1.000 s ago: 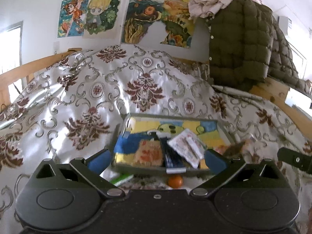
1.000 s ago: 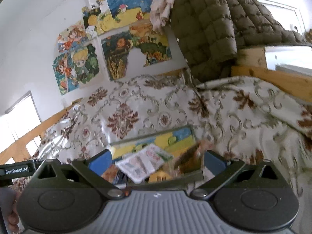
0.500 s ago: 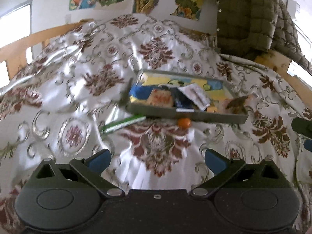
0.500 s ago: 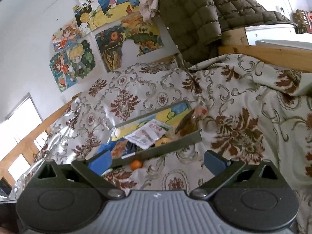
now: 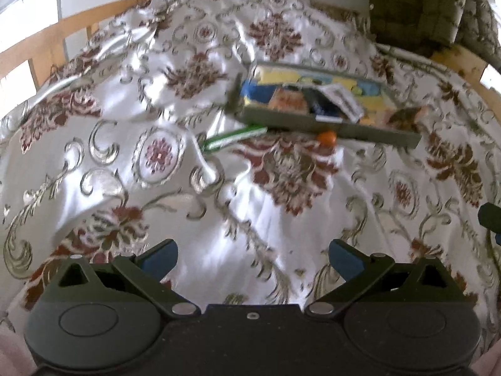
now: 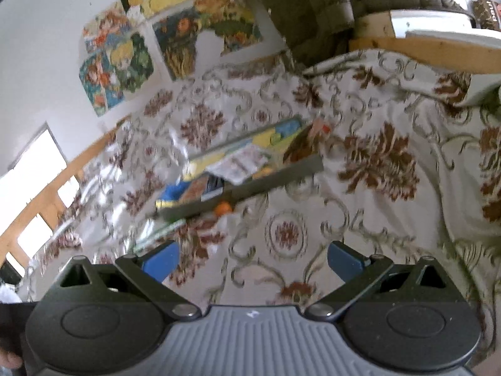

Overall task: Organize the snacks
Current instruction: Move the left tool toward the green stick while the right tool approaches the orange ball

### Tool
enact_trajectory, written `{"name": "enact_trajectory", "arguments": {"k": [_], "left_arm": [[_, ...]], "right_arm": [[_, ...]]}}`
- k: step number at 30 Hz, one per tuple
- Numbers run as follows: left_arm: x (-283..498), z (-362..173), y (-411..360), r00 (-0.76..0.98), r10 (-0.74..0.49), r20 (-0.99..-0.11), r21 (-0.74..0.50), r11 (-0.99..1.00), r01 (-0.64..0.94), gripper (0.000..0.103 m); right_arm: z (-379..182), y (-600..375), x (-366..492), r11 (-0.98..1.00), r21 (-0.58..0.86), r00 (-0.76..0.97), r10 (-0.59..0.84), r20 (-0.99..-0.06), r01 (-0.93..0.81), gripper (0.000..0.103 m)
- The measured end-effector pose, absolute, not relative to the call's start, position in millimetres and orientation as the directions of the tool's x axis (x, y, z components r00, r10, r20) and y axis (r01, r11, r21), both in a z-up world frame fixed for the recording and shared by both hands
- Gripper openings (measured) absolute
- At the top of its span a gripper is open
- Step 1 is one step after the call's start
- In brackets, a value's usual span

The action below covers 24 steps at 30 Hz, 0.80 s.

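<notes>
1. The left gripper (image 5: 253, 255) stood with its 2 blue-tipped fingers (image 5: 159, 255) spread wide apart and nothing between them, above the near part of a shiny white bedspread with dark-red floral medallions (image 5: 156, 156).
2. The right gripper (image 6: 252, 255) was likewise spread wide and empty, its blue fingers (image 6: 343, 258) over the same bedspread (image 6: 375, 163).
3. A shallow grey rectangular tray with a yellow-and-blue picture lining (image 5: 375, 133) lay far from both grippers, towards the middle of the bed; in the right wrist view the tray (image 6: 281, 174) appeared tilted, its right end farther away.
4. Inside the tray lay several snack packets: an orange-brown packet (image 5: 289, 101) towards the left, a dark blue packet (image 5: 325, 109) beside it, and a white printed sachet (image 5: 343, 100) resting partly over the others. A brown wrapper (image 5: 404, 114) sat at the tray's right end; whether it lay inside or on the rim could not be told.
5. A small round orange item (image 5: 326, 138) rested on the bedspread, touching the tray's near wall; it showed also in the right wrist view (image 6: 224, 208).
6. A long green-and-white stick packet (image 5: 235, 138) lay on the bedspread just near of the tray's left corner.
7. An olive quilted jacket (image 6: 307, 9) hung at the far right, and colourful cartoon posters (image 6: 125, 53) covered the far wall.
</notes>
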<state>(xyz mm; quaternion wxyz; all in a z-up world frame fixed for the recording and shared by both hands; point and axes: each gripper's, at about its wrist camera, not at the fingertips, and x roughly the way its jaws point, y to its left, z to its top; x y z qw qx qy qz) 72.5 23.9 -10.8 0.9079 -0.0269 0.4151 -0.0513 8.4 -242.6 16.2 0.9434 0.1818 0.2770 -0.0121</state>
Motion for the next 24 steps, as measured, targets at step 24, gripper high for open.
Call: {"name": "enact_trajectory", "arguments": {"k": [24], "left_arm": [[101,-20,34,0.672,-0.074,-0.737,-0.076,0.997,0.027,0.102]], "right_arm": [[-4,-221,36,0.974,0.180,0.785,0.004,-0.619,0.137,0.103]]}}
